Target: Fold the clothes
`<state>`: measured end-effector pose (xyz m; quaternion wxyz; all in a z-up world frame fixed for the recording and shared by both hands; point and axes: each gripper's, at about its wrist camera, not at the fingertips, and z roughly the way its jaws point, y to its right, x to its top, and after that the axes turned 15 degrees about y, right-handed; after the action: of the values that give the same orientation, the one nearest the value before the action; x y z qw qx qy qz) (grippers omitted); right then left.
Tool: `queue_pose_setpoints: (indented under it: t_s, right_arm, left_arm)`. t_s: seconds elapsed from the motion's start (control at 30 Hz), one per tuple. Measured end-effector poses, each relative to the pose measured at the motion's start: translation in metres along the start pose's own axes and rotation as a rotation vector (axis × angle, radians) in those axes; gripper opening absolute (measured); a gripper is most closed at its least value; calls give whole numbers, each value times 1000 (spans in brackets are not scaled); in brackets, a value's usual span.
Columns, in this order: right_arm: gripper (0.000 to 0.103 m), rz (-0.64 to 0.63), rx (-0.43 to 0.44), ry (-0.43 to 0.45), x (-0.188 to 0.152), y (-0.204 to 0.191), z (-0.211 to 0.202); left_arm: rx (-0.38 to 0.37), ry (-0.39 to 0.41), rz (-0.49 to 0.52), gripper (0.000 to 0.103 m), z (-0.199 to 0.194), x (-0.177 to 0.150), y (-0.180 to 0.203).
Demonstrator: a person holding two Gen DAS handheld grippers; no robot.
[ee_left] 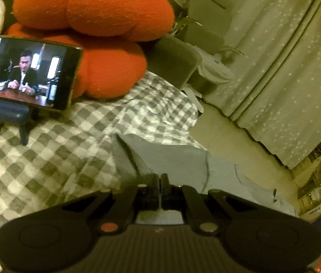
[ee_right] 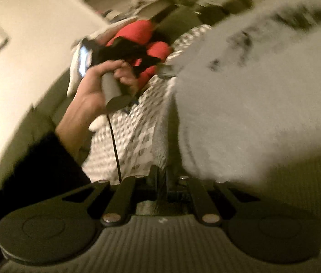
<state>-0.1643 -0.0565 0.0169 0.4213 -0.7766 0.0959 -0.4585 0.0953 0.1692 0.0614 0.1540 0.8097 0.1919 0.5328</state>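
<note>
Grey garment (ee_left: 178, 159): on the checked bedspread (ee_left: 46, 154), near its edge, right of the phone (ee_left: 26, 72); part drapes over that edge.
Phone: on a small dark stand (ee_left: 6, 113), screen lit, far left on the bedspread.
Orange cushion (ee_left: 92, 22): just behind the phone, touching the bedspread.
Left gripper (ee_left: 160, 182): right of the phone, fingers pressed together, garment edge pinched between them.
Curtain (ee_left: 285, 68): well right of the phone, past the bedspread edge.
Right gripper (ee_right: 160, 177): fingers nearly together, garment (ee_right: 251, 102) fabric clamped between them; view blurred.
Left hand (ee_right: 96, 91): wrapped around its gripper's handle, seen from the right wrist view.
</note>
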Motion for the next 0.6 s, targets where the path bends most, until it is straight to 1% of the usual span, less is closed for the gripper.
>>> queue_pose_setpoints:
  t_s: [0.07,0.17,0.33,0.47,0.6]
  right_arm:
    - [7,80,8,8,1,9,-2]
    - [8,143,16,17,2,15,-4]
    - [8,156,27,22,0,13,-4]
    - [9,203,38,36,-1,20,-9]
    - [9,252,36,48,-3,28,-16]
  left_arm:
    - [-13,8,0,0,-1,0,4]
    - [-33,20,-1,0,-3,1,9]
    - [-38,33,-1,0,-1,0,13]
    - [-54,43,8,0,0,-1,21]
    - [-81,48,56,0,2,-6,37]
